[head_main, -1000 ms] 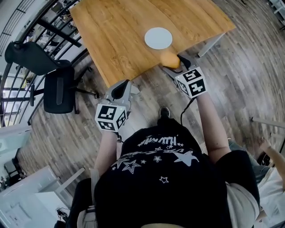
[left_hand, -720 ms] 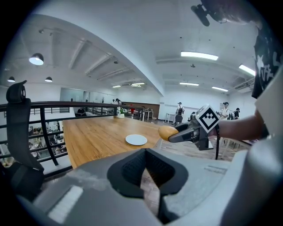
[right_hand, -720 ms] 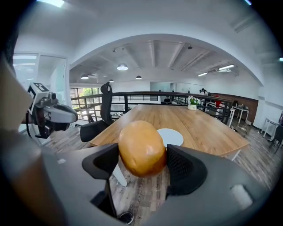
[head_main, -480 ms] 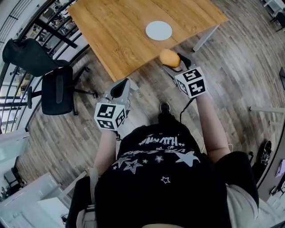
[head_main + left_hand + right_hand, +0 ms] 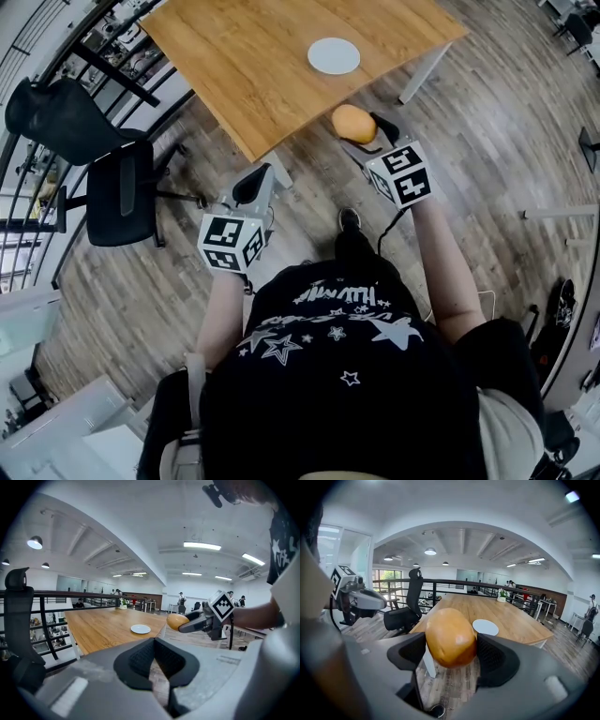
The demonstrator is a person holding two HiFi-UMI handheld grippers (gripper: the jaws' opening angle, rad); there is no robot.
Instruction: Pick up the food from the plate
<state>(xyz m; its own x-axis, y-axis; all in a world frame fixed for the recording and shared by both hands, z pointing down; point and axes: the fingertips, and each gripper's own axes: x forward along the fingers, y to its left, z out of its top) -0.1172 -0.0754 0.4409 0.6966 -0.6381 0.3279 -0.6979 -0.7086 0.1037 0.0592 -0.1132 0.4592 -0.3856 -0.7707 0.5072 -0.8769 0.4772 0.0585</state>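
- food [image 5: 450, 637]: round orange-brown bun, off the plate and in the air, right of centre in head view, over the floor [image 5: 487, 141] past the counter [image 5: 253, 66] edge.
- risk: looks soft and rounded; it could slip out or get squashed if the squeeze changes, and it would fall to the floor.
- right gripper [image 5: 364, 133]: jaws clamped on the food, one pad each side, bun top bulging above them.
- plate [image 5: 334, 55]: bare, upper centre, well apart.
- left gripper [image 5: 251, 187]: jaws together, holding nothing, left of centre.
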